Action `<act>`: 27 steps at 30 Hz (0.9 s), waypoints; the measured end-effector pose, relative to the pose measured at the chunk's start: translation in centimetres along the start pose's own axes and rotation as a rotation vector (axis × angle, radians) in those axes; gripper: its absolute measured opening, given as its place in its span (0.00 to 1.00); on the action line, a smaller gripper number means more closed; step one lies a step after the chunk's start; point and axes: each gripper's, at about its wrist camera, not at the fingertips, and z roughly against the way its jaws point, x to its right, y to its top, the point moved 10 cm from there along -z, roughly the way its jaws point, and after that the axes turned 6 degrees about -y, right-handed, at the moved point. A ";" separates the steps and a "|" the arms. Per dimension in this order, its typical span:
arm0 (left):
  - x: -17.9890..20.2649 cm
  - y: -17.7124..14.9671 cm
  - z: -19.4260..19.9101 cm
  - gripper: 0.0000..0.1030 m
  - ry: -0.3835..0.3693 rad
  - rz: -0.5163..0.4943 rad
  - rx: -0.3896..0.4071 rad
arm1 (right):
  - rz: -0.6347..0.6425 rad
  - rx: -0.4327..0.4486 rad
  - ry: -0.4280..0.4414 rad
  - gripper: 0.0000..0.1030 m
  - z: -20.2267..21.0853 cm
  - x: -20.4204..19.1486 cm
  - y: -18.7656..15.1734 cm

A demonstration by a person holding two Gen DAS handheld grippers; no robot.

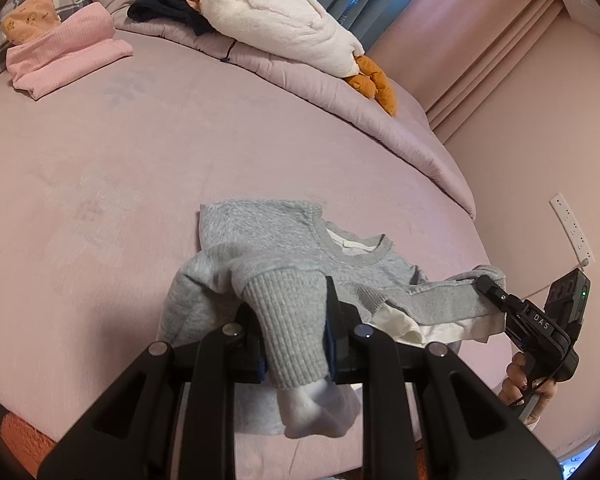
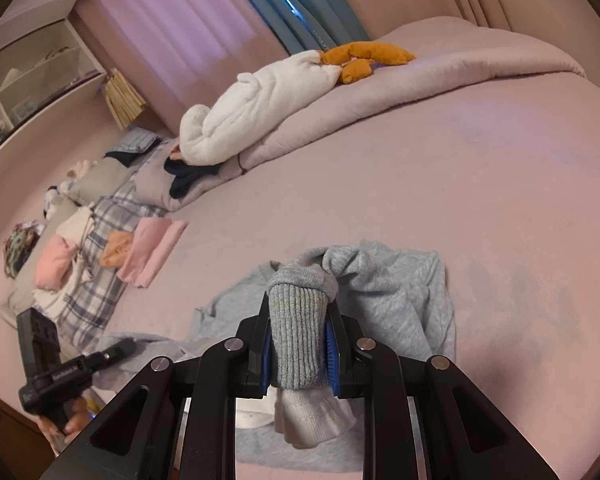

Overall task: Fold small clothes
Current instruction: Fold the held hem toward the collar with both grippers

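Left tongs (image 1: 294, 324): pinching one ribbed grey cuff of the sweatshirt; a white inner cuff hangs out behind the pads, toward the camera.
Right tongs (image 2: 299, 344): pinching the other ribbed grey cuff, blue pads pressed on both sides of it, with a white inner cuff bunched behind them.
Grey sweatshirt (image 1: 300, 248): lying on the bed just ahead of both tongs, neckline facing up with a white label inside, white lining showing at the hem; both sleeves drawn back toward the tongs.
Bed (image 1: 140, 160): pale pink cover, carrying the sweatshirt and stretching far ahead of the tongs.
Folded pink garment (image 1: 64, 54): well ahead of the left tongs and off to their left, near the pillows.
White plush toy (image 1: 276, 20): far ahead of both tongs, lying on the rolled duvet, orange feet at one end.
Person's hand (image 1: 528, 384): to the right of the left tongs, gripping the handle of the right tool.
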 end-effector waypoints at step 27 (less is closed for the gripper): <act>-5.9 1.3 -8.2 0.25 0.207 0.040 -0.121 | 0.002 -0.198 -0.148 0.22 -8.4 5.0 -0.3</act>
